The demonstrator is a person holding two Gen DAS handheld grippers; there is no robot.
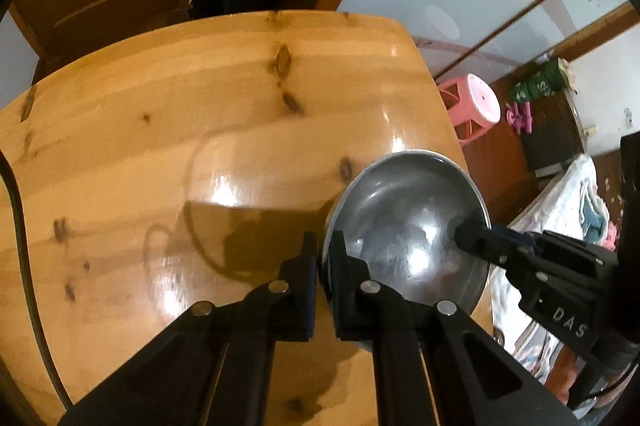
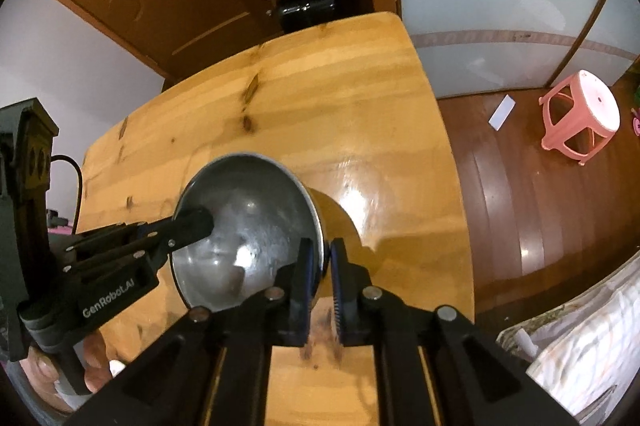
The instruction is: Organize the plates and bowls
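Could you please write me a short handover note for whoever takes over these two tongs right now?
Left tongs: shut on the rim of the steel bowl, one finger inside, one outside.
Right tongs: shut on the opposite rim of the same bowl, gripped the same way.
The bowl sits near the edge of the wooden table; whether it rests on it or is lifted cannot be told. It looks empty.
Done: both grips taken.
Left: carry the bowl to its place. No plates or other bowls show in either wrist view, so look for them first. Mind the table edge beside the bowl.
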